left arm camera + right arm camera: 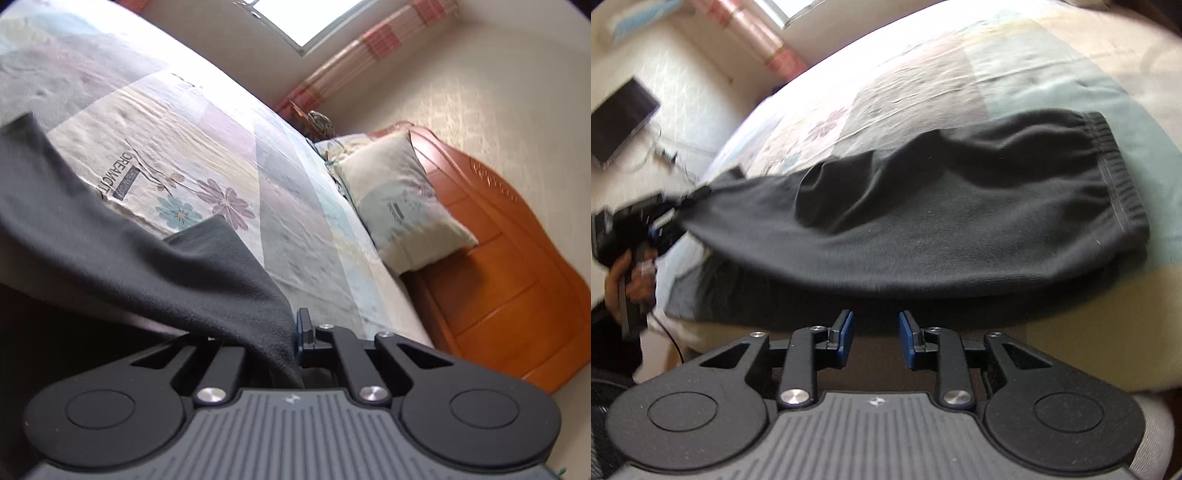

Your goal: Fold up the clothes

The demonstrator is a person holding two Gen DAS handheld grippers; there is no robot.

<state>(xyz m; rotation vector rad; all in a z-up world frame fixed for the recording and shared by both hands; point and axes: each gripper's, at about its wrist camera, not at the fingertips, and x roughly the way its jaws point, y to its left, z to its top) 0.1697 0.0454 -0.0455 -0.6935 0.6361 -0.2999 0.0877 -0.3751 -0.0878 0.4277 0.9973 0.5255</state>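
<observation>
- While the dark grey fleece trousers (923,221) lie stretched across the bed with the pastel floral patchwork sheet (923,81), their ribbed elastic waistband (1119,177) sits at the right and the leg end runs off to the left.
- At that left end, the left gripper (677,206) has its fingers closed on the cloth, pulling it into a taut point just past the bed's left edge.
- A hand (628,280) grips this tool's handle from below, low at the far left of the right wrist view, blurred.
- From the left wrist view, the left gripper (295,343) has the grey cloth draped over its left side; only the blue-padded right finger (303,328) shows, pressed against the fabric.
- The right gripper (876,339) hovers at the near edge of the bed, level and pointing at the trousers' near hem; its blue-padded fingers (847,336) stand moderately apart and hold nothing.
- A pale patterned pillow (399,206) leans against the orange wooden headboard (498,266).
</observation>
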